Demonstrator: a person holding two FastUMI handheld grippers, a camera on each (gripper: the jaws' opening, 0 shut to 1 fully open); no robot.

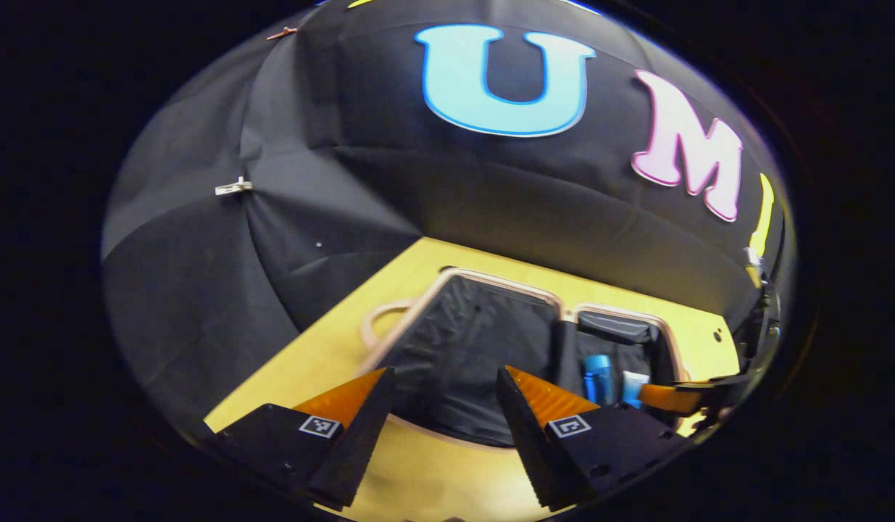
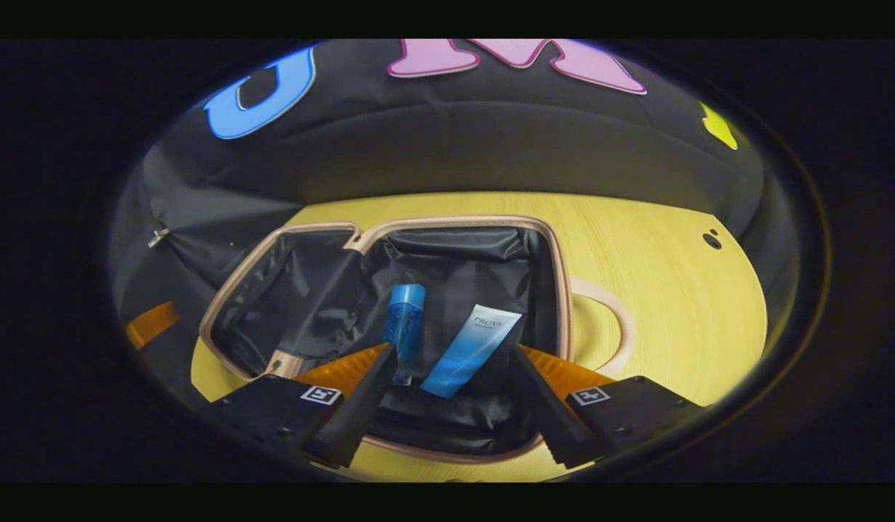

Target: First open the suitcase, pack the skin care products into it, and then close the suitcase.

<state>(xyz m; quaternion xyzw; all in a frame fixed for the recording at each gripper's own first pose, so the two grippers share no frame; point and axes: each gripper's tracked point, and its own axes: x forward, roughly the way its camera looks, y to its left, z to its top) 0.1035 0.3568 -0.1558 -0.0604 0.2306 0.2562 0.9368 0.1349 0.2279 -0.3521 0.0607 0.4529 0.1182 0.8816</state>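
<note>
In the left gripper view we are looking over the left gripper (image 1: 441, 395), whose jaws are standing wide apart and holding nothing. The suitcase (image 1: 483, 286) is lying open on the yellow wooden table (image 1: 324, 348), both halves flat and lined in black. Our fingers are hovering over the near edge of the empty half – the lid half, by our judgement – with its looped handle (image 1: 380, 319) lying beyond that half. Past the hinge, in the other half, we are seeing the blue bottle (image 1: 598, 377) and the white-and-blue tube (image 1: 633, 384). The right gripper (image 1: 697, 399) is reaching in near that half's outer side.

In the right gripper view the right gripper (image 2: 453, 388) is also gaping open and empty. The blue bottle (image 2: 404, 326) and the white-and-blue tube (image 2: 470, 349) are lying side by side in the suitcase (image 2: 559, 290) half just ahead of the fingers, long axes pointing roughly away from us. A second handle (image 2: 614, 326) is lying beside this half on the table (image 2: 672, 290).

We are judging packing done and closing next. The left gripper is nearer the empty half, which must swing over the hinge toward the filled half – the tube's nearness to the rim could catch. The black cloth wall (image 2: 447, 152) is closing in the table's far edge.
</note>
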